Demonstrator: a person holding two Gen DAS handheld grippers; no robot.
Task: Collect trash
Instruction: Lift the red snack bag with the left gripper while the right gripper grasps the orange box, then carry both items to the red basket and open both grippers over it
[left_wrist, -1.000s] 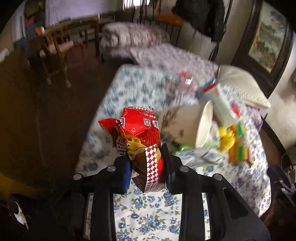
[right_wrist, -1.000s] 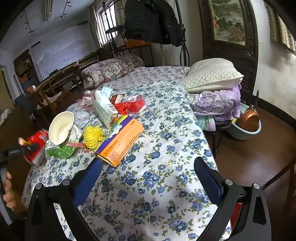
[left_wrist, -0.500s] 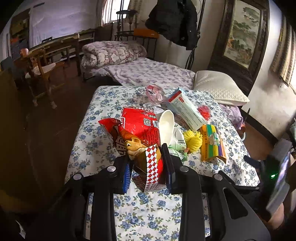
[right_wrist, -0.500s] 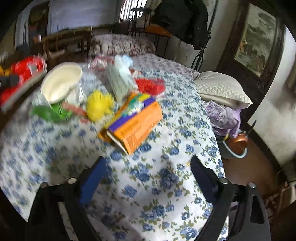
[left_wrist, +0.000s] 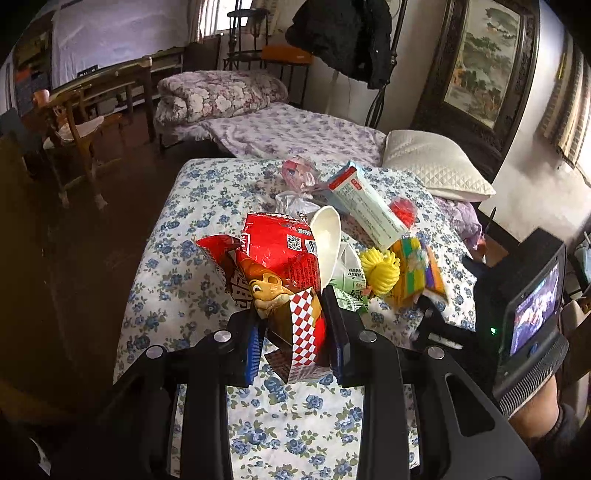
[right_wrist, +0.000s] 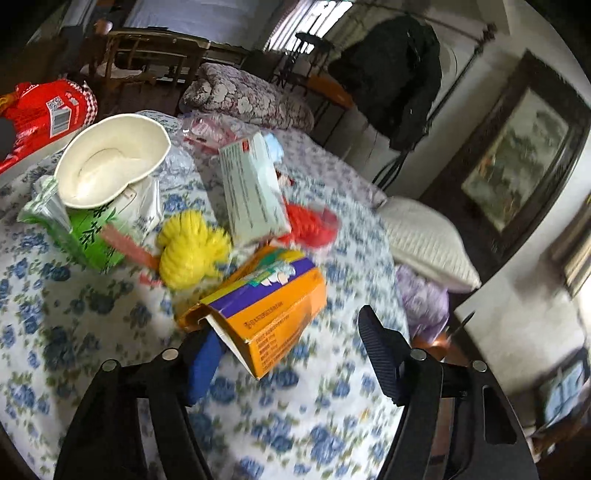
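My left gripper is shut on a crumpled red snack bag and holds it above the near end of the floral table. The bag also shows at the far left of the right wrist view. My right gripper is open, its jaws on either side of the near end of an orange and purple box; the box shows beyond the bag in the left wrist view. I cannot tell whether the fingers touch it.
On the table lie a white paper bowl, a green tea packet, a yellow scrubber, a pale carton and red wrappers. A pillow lies to the right. Chairs stand at the left.
My right gripper has moved in over the table until its open jaws flank the orange box. My left gripper keeps hold of the red bag and has swung to face the table.
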